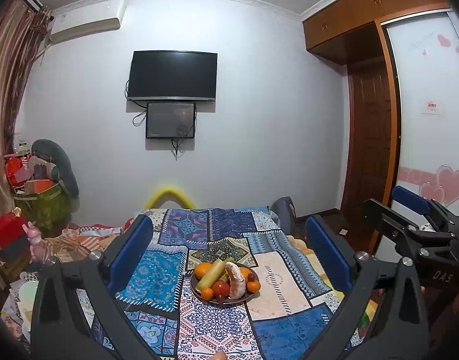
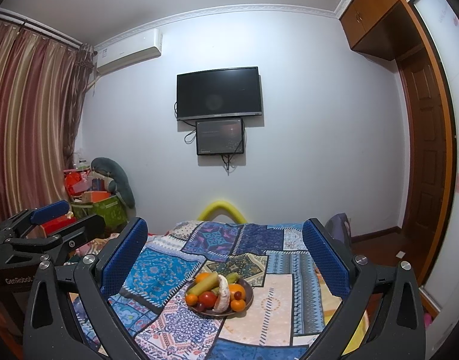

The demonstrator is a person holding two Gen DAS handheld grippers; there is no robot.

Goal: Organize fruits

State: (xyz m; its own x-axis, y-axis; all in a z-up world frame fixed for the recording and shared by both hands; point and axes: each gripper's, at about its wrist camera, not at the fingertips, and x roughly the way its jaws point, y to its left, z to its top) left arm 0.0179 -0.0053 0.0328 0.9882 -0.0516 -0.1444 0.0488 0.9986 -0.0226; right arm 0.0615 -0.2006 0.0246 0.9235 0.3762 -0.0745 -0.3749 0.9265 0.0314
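Your left gripper [image 1: 229, 252] and right gripper [image 2: 224, 255] fill the lower frame, blue fingers [image 1: 130, 252] spread wide and holding nothing. Between them, lower centre, the dark plate [image 1: 196, 289] of fruit sits on the patchwork cloth [image 1: 283, 285]: oranges [image 1: 203, 269], a tomato [image 1: 221, 288], a pale peeled piece [image 1: 237, 280]. Beyond, mid-frame, a television [image 1: 172, 75] hangs on the wall.
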